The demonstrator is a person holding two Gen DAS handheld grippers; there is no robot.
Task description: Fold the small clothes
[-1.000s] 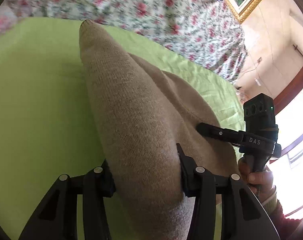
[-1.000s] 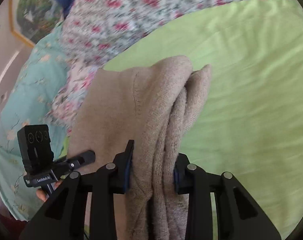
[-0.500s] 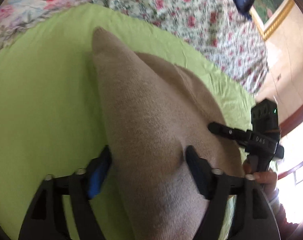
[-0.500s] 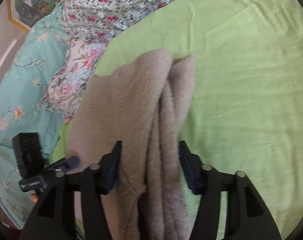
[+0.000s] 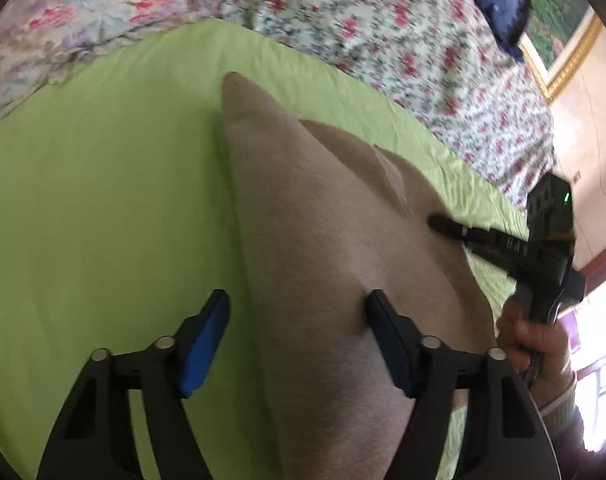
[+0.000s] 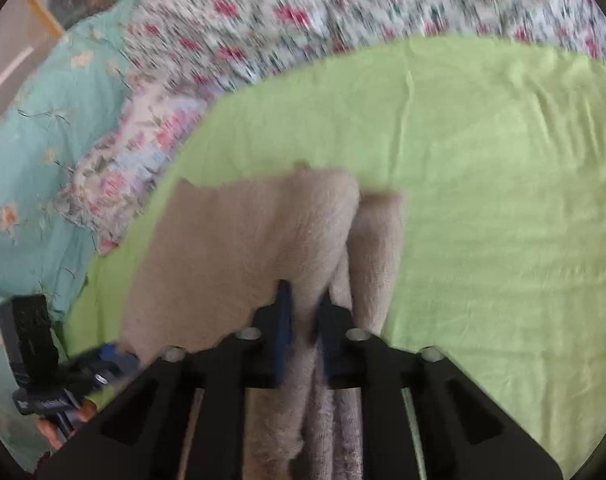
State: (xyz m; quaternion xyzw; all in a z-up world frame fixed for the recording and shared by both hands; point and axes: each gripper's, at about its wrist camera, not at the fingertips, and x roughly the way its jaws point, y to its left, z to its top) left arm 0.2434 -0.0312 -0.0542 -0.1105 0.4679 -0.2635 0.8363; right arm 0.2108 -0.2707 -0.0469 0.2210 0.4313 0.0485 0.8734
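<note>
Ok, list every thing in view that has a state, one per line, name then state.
left gripper: open, fingers wide apart, blue pad clear of the cloth
right gripper: shut on the garment's bunched edge
beige knit garment: doubled over, partly lifted, far end resting on the sheet
green sheet: spread flat, lightly wrinkled
floral quilt: rumpled behind the sheet

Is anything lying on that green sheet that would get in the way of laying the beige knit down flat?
Nothing visible does. The beige knit already lies partly on the green sheet, whose bare part shows only wrinkles. The right gripper is shut on the knit's bunched edge; the left gripper is open around it. The floral bedding lies beyond the sheet's edge.
</note>
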